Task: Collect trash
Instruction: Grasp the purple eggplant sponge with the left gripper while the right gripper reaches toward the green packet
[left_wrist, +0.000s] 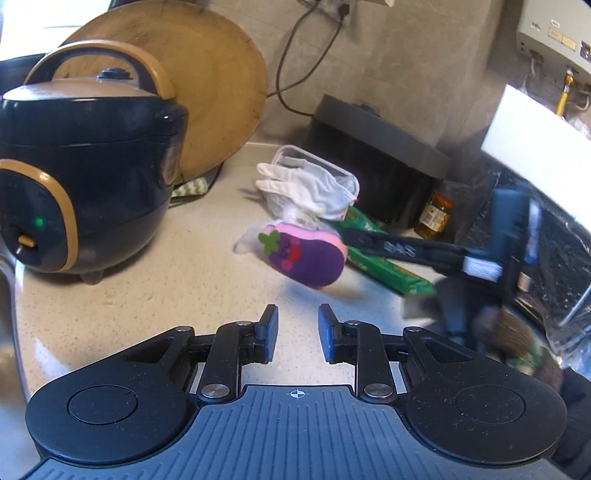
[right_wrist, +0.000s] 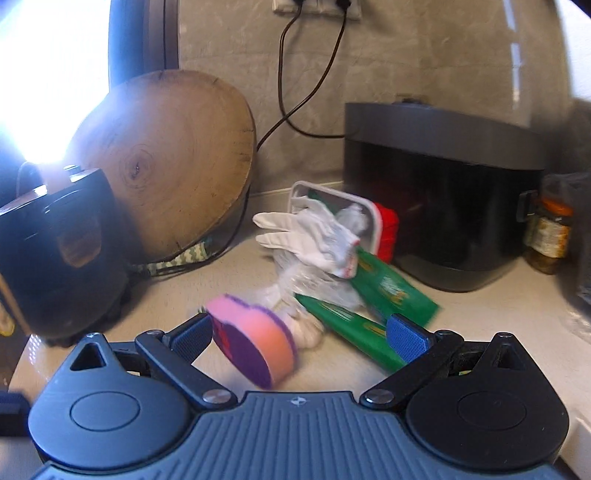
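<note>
The left gripper (left_wrist: 297, 334) hangs empty over the counter (left_wrist: 155, 295), jaws narrowly apart. Ahead, the purple-and-pink sponge (left_wrist: 304, 254) looks light, soft and squashy; take it across its pink rim. The right gripper (right_wrist: 299, 334) spreads wide around it, pads not pressing.
</note>
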